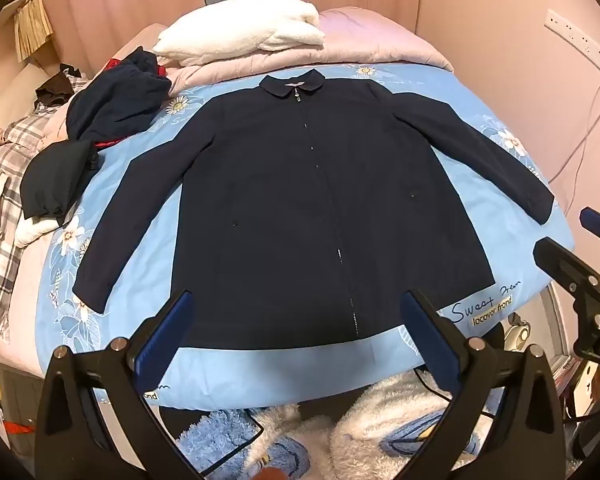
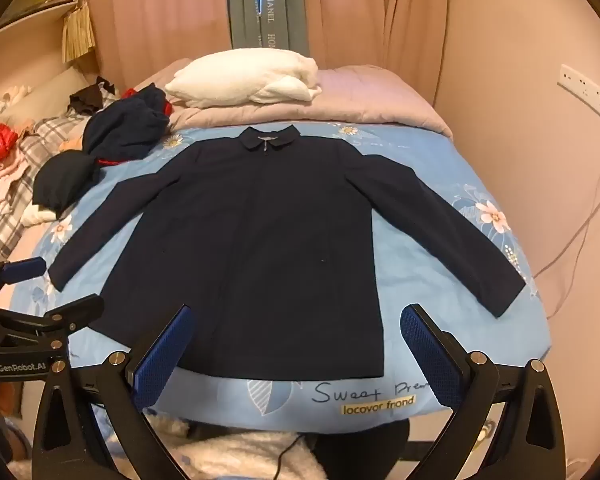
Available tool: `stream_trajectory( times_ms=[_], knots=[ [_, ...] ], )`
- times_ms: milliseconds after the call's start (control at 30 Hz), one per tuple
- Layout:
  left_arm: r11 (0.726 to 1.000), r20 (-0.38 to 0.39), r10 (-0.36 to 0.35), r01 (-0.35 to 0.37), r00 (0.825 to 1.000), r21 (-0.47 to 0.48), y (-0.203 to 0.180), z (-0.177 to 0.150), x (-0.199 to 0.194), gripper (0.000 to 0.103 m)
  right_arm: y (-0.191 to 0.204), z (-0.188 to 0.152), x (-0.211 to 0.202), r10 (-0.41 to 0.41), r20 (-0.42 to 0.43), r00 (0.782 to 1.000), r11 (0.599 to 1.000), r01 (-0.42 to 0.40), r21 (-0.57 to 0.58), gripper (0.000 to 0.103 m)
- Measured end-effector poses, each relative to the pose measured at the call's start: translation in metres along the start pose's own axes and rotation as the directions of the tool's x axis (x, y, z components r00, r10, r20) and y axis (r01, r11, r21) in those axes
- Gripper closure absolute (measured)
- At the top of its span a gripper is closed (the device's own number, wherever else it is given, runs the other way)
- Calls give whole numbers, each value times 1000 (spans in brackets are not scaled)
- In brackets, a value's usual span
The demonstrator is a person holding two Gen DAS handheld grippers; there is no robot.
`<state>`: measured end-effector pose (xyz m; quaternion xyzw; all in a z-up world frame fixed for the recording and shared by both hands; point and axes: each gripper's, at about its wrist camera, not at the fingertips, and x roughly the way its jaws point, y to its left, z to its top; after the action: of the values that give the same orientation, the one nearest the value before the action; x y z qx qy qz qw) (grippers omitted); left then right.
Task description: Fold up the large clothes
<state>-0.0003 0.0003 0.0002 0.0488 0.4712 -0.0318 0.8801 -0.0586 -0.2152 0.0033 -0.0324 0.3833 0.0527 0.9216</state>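
Observation:
A dark navy zip-front jacket (image 1: 300,208) lies flat, front up, on a light blue floral bedspread (image 1: 260,376), collar at the far end and both sleeves spread out to the sides. It also shows in the right wrist view (image 2: 260,256). My left gripper (image 1: 296,300) is open and empty, hovering over the jacket's near hem. My right gripper (image 2: 296,316) is open and empty, also above the near hem, to the right of the left one. The right gripper shows at the right edge of the left wrist view (image 1: 580,236).
A heap of dark navy and red clothes (image 1: 100,120) lies at the jacket's left. A white folded blanket (image 1: 244,36) rests on a pink quilt (image 1: 380,44) at the bed's head. Plaid clothes (image 1: 4,184) pile at far left. Fluffy fabric (image 1: 340,432) lies below the bed's near edge.

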Motion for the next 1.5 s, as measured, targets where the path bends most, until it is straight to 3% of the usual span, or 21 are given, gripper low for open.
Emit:
stream_trajectory(
  times_ms=[300,467,1500],
  knots=[
    [1000,-5,21,-21,1000,-2,-18,2,5,0,-1,0,1,5,-3,1000,1000,-5,2,1],
    [1000,-2,7,-7,1000,-10,-4,3,2,0,0,-1,2,4,-2,1000,1000,-4,-1,1],
    [1000,7,6,-6,1000,-12,2,4,2,0,2,-1,5,3,-4,1000,1000,-3,-4,1]
  ],
)
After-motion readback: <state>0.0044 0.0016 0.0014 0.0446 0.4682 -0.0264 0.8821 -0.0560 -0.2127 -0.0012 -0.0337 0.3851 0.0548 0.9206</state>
